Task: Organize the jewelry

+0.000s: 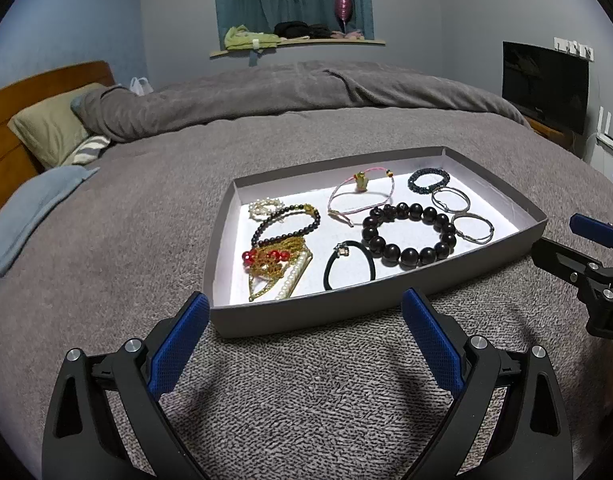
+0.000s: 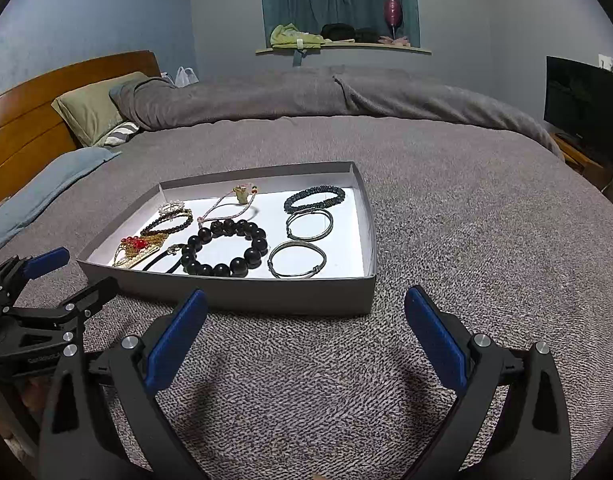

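A shallow grey tray (image 1: 306, 316) (image 2: 266, 294) with a white floor lies on the bed. It holds a large black bead bracelet (image 1: 408, 236) (image 2: 226, 246), two silver bangles (image 1: 472, 229) (image 2: 297, 259), a dark braided bracelet (image 1: 428, 181) (image 2: 314, 198), a pink cord bracelet (image 1: 360, 196), a black hair tie (image 1: 348, 266), a thin dark bead bracelet (image 1: 286, 226) and a gold and pearl necklace heap (image 1: 278, 268) (image 2: 136, 248). My left gripper (image 1: 306, 344) is open and empty just before the tray's near wall. My right gripper (image 2: 306, 340) is open and empty before the tray's right corner.
The grey blanket (image 1: 306, 400) covers the bed. Pillows (image 1: 50, 132) and a wooden headboard (image 1: 10, 128) are at the far left. A dark TV (image 1: 544, 88) stands at the right. A window shelf (image 1: 298, 42) with clothes is behind.
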The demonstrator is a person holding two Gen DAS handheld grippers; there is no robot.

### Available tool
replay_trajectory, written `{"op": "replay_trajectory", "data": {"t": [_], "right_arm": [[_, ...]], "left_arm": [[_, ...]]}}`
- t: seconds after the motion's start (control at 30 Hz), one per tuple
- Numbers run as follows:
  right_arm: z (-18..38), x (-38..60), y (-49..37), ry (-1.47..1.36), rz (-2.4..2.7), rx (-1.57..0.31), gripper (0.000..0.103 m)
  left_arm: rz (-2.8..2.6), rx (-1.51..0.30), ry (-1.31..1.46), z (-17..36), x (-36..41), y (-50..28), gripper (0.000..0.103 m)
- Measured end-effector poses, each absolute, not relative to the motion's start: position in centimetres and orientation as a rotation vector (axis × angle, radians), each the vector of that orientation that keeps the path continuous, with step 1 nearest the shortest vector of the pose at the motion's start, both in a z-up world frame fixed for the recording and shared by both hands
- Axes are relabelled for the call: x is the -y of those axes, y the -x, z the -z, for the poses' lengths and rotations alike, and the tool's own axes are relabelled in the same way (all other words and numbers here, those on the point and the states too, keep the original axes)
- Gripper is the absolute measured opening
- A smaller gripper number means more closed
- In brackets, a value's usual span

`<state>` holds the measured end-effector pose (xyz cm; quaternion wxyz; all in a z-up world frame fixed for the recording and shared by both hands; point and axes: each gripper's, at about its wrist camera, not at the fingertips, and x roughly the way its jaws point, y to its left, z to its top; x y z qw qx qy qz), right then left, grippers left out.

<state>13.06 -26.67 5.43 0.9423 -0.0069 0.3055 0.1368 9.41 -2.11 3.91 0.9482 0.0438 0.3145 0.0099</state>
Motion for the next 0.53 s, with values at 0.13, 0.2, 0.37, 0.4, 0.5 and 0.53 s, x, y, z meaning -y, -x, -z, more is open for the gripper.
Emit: {"op": "replay_trajectory", "data": {"t": [0.13, 0.2, 0.37, 0.4, 0.5, 0.53], "right_arm": [[-5.2, 26.8, -13.0, 0.013, -0.277, -0.623, 0.098], [-5.2, 26.8, -13.1, 0.013, -0.277, -0.624, 0.098], [-5.1, 26.9, -13.2, 0.012, -0.272, -0.625, 0.098], [-5.1, 27.1, -13.3, 0.012, -0.268, -0.624, 0.098], [-5.6, 28.1, -13.7, 0.001, -0.250, -0.609, 0.097], [-5.8, 28.8, -13.8, -0.005, -0.235, -0.597, 0.097]], "left_arm": [[-0.003, -0.628, -0.102, -4.0, 2.3, -9.3, 0.096], [0.004, -0.623, -0.110, -4.0, 2.4, -9.3, 0.096], [0.007, -0.648, -0.104, -3.8, 2.3, -9.7, 0.096], [0.004, -0.649, -0.103, -4.0, 2.0, -9.8, 0.096], [-0.042, -0.631, -0.097, -5.0, 0.1, -10.2, 0.097], [-0.077, -0.627, -0.099, -5.3, -1.0, -10.6, 0.097]]}}
